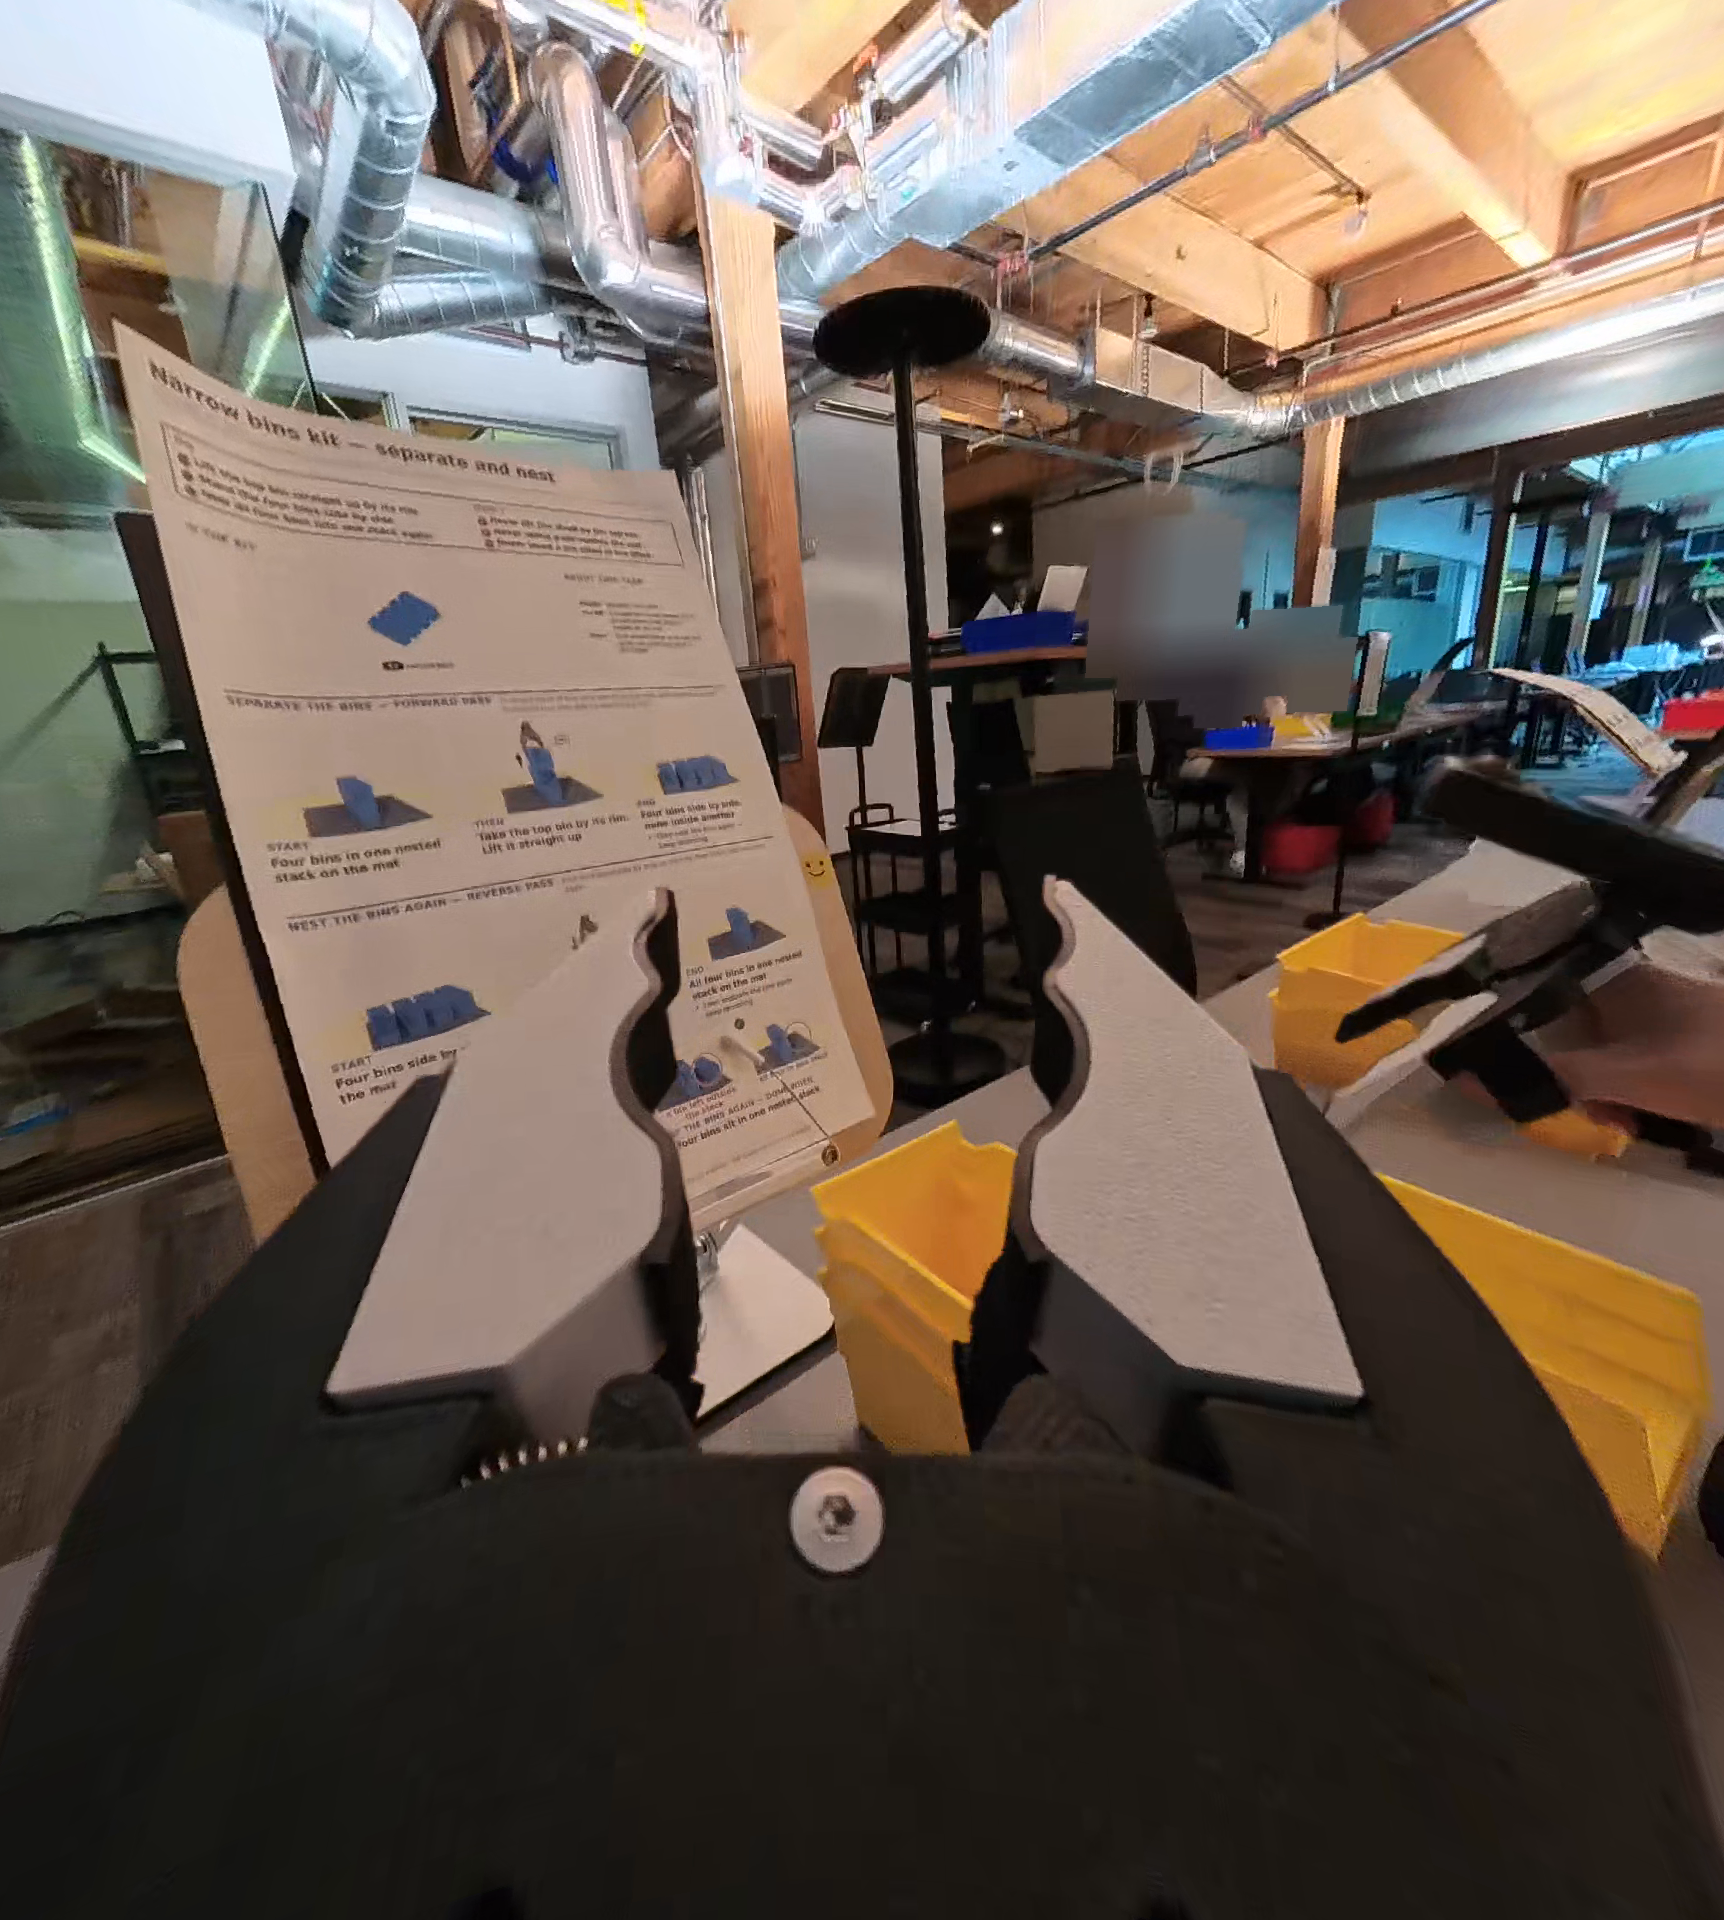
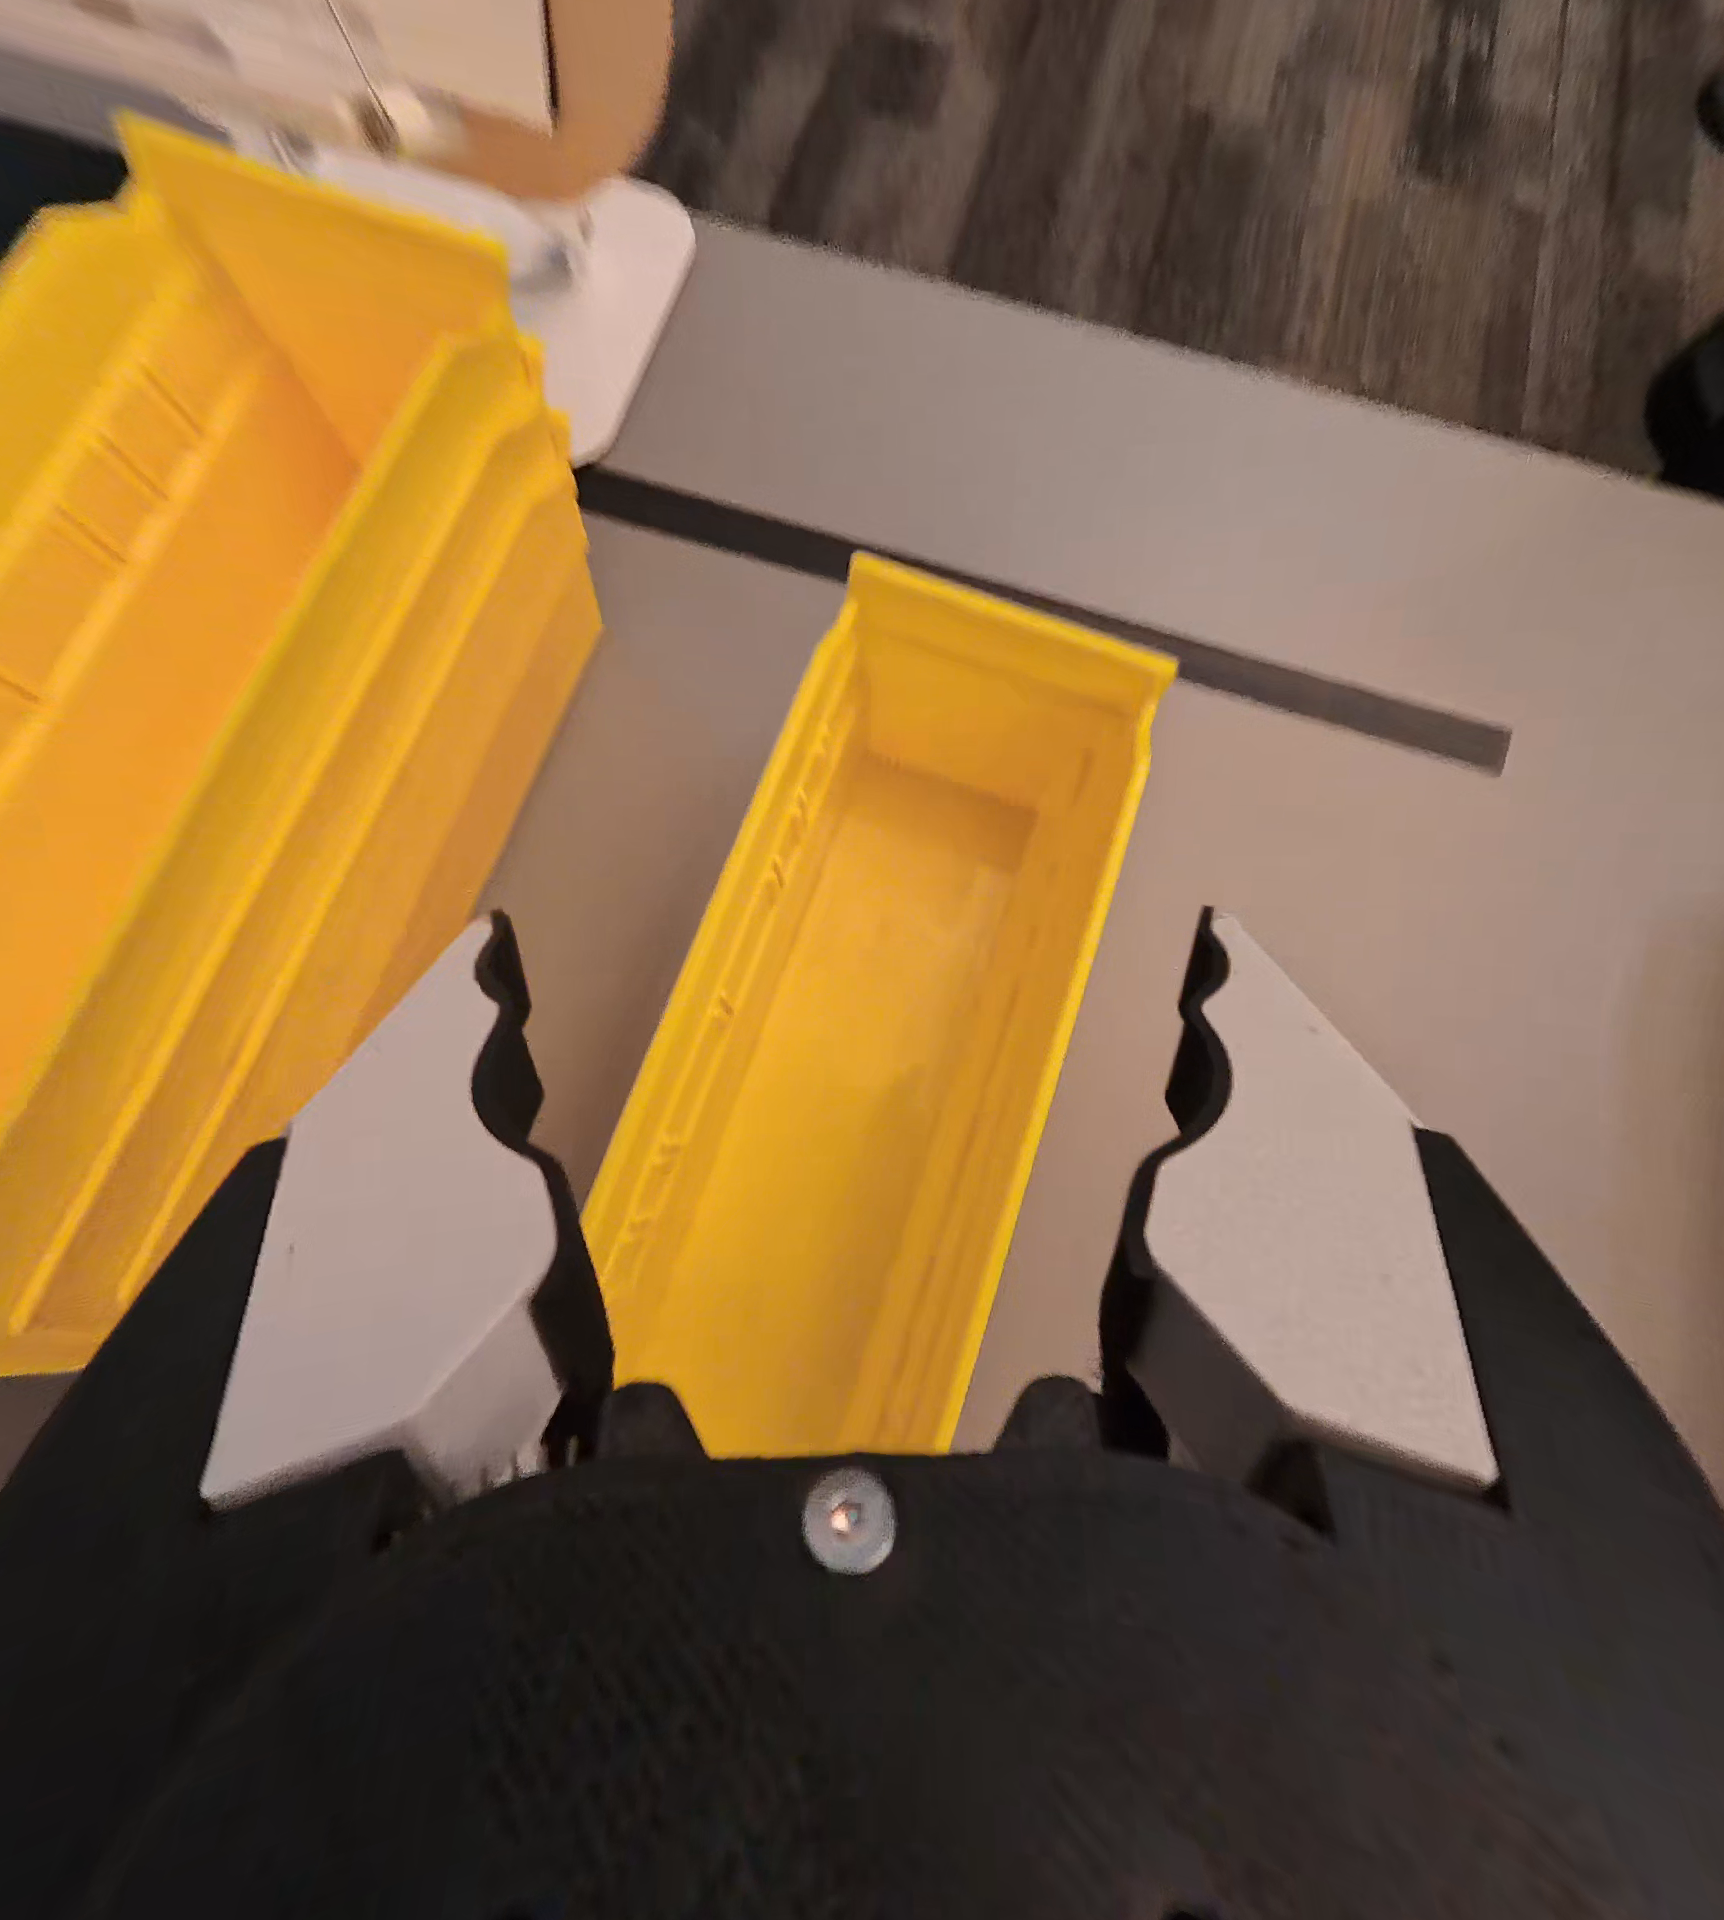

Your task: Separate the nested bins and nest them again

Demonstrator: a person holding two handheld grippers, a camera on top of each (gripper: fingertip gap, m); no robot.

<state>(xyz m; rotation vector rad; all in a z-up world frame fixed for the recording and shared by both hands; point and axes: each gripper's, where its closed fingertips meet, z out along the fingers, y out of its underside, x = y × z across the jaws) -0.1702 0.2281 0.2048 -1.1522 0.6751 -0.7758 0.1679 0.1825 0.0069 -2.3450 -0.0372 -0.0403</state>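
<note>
The left gripper (image 1: 858, 914) is held up off the grey table (image 2: 941, 416), tilted so it looks out over the room, and its fingers (image 1: 1128, 1039) stand spread with only air between the tips. Low beside its right finger sits the stack of nested yellow bins (image 1: 899, 1278), several rims showing one inside another; whether that finger touches the stack I cannot tell. Behind it, at the far left corner of the table, an instruction sheet (image 1: 442, 727) leans on a wooden stand with a flat metal foot (image 1: 764, 1320).

The right gripper (image 2: 853, 925) hangs over the table pointing down at a single yellow bin (image 2: 889, 987), which stands upright on the table with its open top showing and its long axis running toward the far edge. The fingers (image 2: 1284, 1091) are spread wide, one on each side of the bin's near end, with bare table showing between each pad and the bin's walls, so nothing is gripped. The single bin lies just right of the nested stack (image 2: 214, 727), apart from it by a strip of table, and its far end reaches a dark seam (image 2: 1357, 717) across the tabletop. A person's hand (image 1: 1668, 1049) holds the right gripper's handle. The right wrist view is somewhat blurred.
</note>
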